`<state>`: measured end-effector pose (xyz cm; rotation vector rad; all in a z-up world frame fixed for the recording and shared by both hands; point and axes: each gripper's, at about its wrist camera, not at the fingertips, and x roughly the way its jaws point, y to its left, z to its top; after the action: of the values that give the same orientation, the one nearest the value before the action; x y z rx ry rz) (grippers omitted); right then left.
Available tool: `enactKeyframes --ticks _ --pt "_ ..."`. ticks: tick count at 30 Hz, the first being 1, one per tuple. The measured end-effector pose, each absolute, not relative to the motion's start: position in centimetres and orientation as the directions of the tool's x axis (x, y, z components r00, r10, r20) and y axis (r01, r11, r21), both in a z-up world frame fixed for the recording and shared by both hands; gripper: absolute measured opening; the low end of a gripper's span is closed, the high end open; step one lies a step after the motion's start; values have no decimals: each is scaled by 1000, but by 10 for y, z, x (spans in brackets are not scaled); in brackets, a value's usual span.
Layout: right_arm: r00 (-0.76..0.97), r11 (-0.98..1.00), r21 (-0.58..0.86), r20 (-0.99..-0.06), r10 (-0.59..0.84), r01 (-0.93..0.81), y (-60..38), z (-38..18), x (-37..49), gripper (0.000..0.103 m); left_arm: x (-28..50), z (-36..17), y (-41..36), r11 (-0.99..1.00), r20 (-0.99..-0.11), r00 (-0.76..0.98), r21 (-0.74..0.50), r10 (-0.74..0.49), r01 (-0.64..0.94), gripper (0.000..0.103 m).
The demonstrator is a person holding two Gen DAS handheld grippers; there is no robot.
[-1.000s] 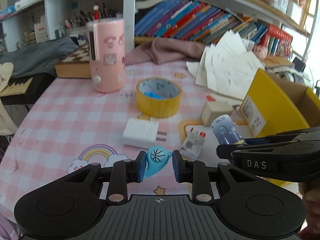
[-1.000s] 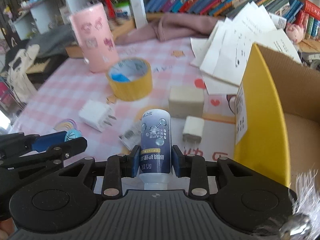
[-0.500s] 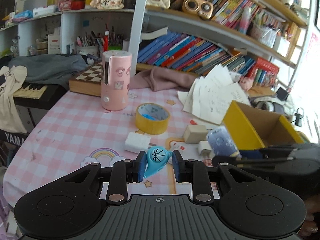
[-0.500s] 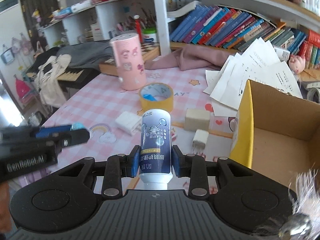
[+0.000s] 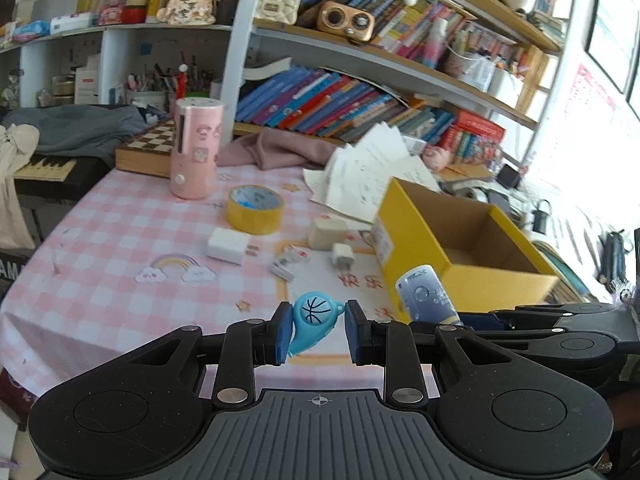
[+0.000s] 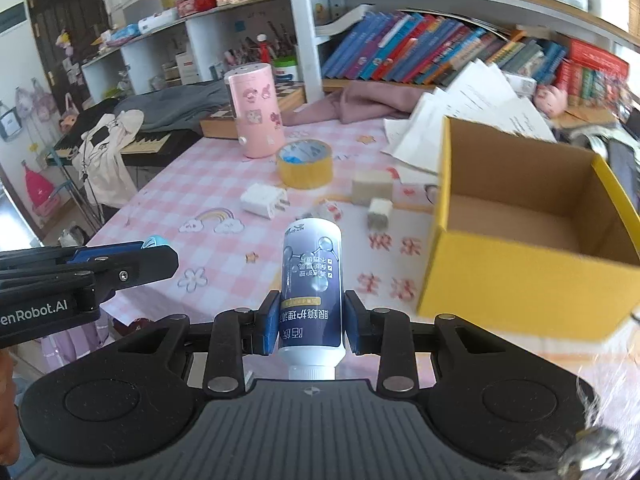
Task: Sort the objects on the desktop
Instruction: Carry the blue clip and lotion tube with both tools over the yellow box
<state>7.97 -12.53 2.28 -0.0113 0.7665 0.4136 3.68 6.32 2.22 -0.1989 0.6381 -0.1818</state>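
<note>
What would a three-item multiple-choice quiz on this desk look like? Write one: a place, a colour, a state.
1. Where does the tape roll lie?
A. inside the box
B. on the checked cloth near the pink cylinder
C. on the bookshelf

2. What colour is the outside of the cardboard box?
A. yellow
B. green
C. white

3. What does the right tool hold?
A. nothing
B. a white charger
C. a dark blue bottle

Answers: B, the roll sits on the cloth just in front of the cylinder; A, the box's outer walls are yellow; C, the bottle is clamped between the right tool's blue pads.
</note>
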Motion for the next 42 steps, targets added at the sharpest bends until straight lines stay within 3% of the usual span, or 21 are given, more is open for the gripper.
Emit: enactKeyframes --ticks 23,42 --pt "699 991 126 -704 127 -52 -217 24 4 30 22 17 -25 869 -575 654 -270 -491 415 26" --pt "705 991 127 -706 69 30 -260 23 26 31 56 16 -74 825 -583 603 -245 -545 509 26"
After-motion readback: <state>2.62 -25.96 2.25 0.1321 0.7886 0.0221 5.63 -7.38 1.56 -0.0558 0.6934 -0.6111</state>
